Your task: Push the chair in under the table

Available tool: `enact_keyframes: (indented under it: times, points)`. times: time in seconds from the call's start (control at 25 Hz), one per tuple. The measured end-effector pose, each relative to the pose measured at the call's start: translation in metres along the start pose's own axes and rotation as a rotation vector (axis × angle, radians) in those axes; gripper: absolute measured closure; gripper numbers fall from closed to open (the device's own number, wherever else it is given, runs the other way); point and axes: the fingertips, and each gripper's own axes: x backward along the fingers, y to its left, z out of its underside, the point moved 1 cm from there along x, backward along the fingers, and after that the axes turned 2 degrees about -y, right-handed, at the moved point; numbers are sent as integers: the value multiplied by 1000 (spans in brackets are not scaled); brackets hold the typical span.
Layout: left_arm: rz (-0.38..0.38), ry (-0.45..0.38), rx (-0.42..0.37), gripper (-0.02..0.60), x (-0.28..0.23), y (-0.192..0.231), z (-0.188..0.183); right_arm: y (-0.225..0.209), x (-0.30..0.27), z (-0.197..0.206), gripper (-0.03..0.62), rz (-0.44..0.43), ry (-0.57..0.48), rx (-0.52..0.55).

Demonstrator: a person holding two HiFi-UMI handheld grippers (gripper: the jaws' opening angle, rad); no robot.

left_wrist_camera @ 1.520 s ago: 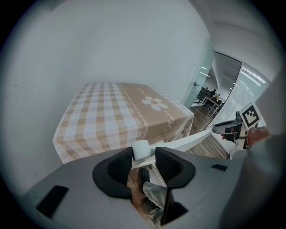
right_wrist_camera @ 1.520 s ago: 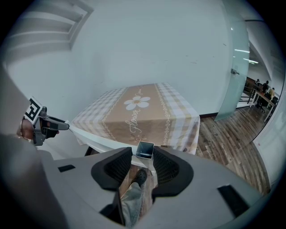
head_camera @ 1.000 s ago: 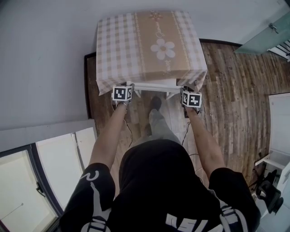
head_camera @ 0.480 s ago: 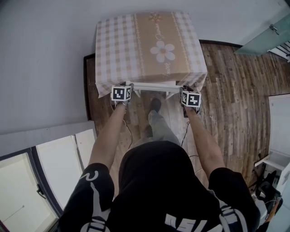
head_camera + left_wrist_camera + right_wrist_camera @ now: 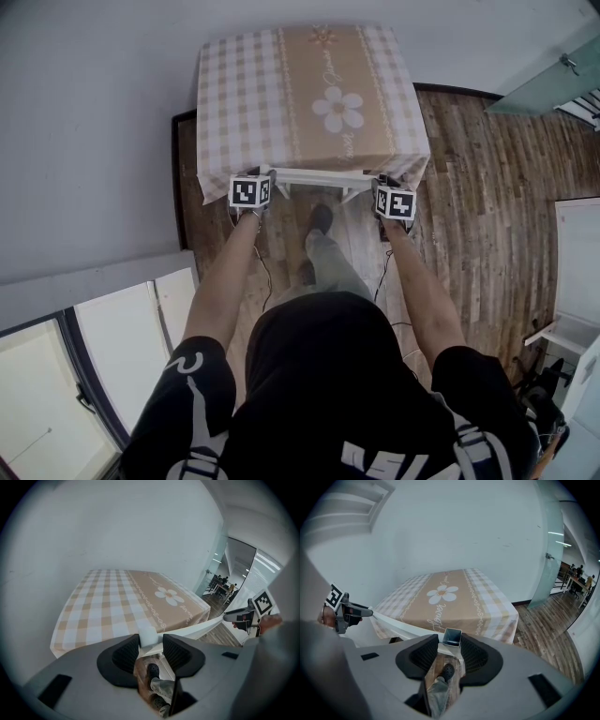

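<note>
A white chair's top rail (image 5: 319, 176) shows at the near edge of the table (image 5: 309, 94), which wears a checked cloth with a daisy print; the seat is hidden beneath the cloth. My left gripper (image 5: 267, 182) is shut on the rail's left end post (image 5: 146, 637), and its pads press both sides of it. My right gripper (image 5: 382, 187) is shut on the right end, a square open tube (image 5: 452, 637). In the left gripper view the rail (image 5: 197, 629) runs across to the right gripper (image 5: 243, 618). The right gripper view shows the left gripper (image 5: 347, 611) at the rail's far end.
A pale wall (image 5: 94, 112) runs close along the table's left and far sides. Wood floor (image 5: 478, 187) spreads to the right, with a glass door (image 5: 548, 80) at the back right and white furniture (image 5: 577, 272) at the right edge. My shoe (image 5: 322, 217) stands behind the chair.
Both grippers and the chair's rail have edged a little toward the table. The grips look unchanged.
</note>
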Motion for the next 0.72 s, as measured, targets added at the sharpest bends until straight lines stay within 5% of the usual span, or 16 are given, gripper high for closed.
enact_keyframes:
  times: [0.72]
  points:
    - [5, -35, 16, 403, -11, 4, -14, -5, -21, -13, 442, -16, -26, -20]
